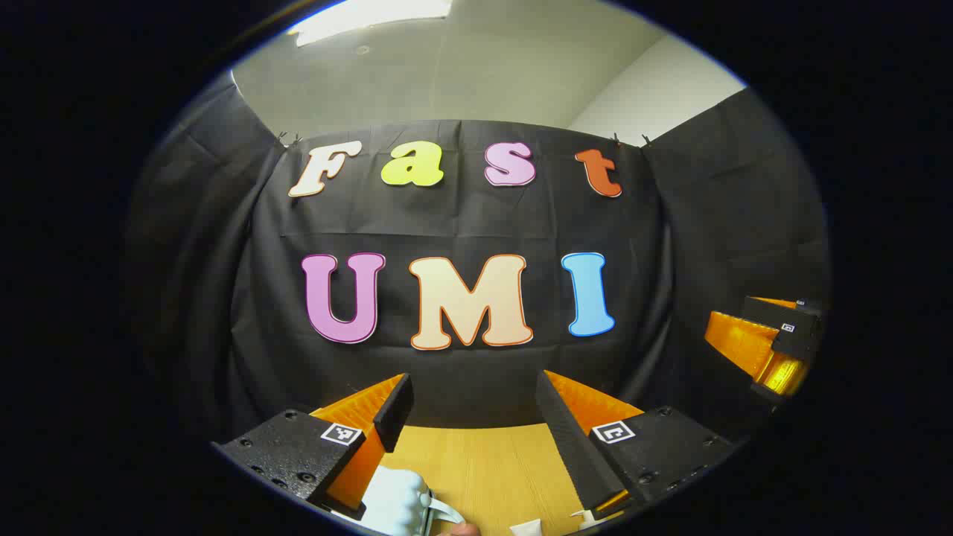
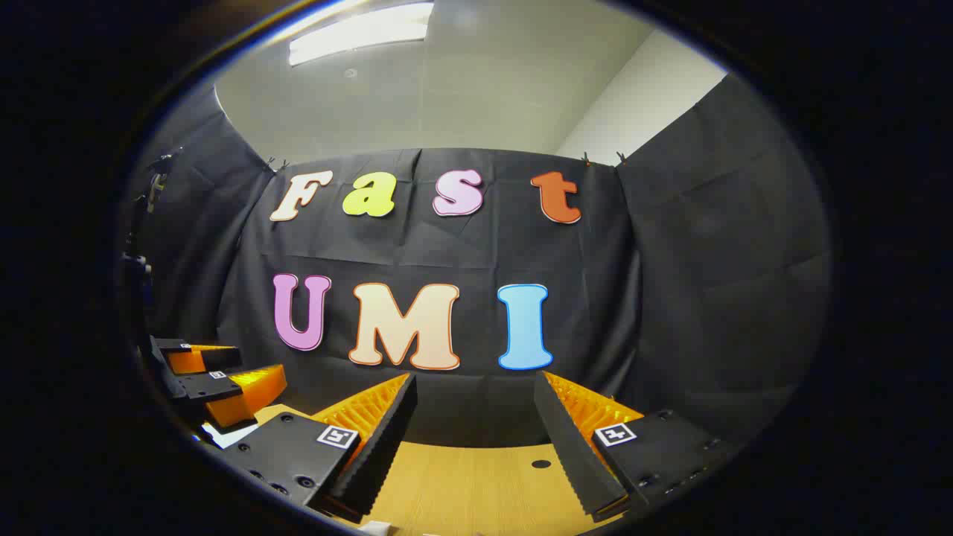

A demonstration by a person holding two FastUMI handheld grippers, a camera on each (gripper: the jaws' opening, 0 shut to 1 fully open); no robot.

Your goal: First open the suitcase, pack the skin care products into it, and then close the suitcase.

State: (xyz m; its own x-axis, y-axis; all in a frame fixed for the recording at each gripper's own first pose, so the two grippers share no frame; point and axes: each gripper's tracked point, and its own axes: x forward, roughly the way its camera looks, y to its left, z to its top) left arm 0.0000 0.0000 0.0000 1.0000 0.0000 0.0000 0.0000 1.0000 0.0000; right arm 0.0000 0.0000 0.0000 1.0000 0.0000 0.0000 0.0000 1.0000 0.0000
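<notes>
Both grippers hang above a wooden table [image 1: 476,461], facing the black cloth wall. The left gripper [image 1: 473,406] has its jaws wide apart, holding nothing; just below its left finger, at the table's near edge, sits a white skin care product [image 1: 394,502]. The right gripper [image 2: 475,406] likewise has its jaws spread wide and empty.

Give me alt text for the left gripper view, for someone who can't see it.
The left claw is open and holding nothing, raised over a wooden table and facing the booth's black cloth wall. A pale white object sits at the bottom edge beside its left finger, and the right claw pokes in at far right.
</notes>
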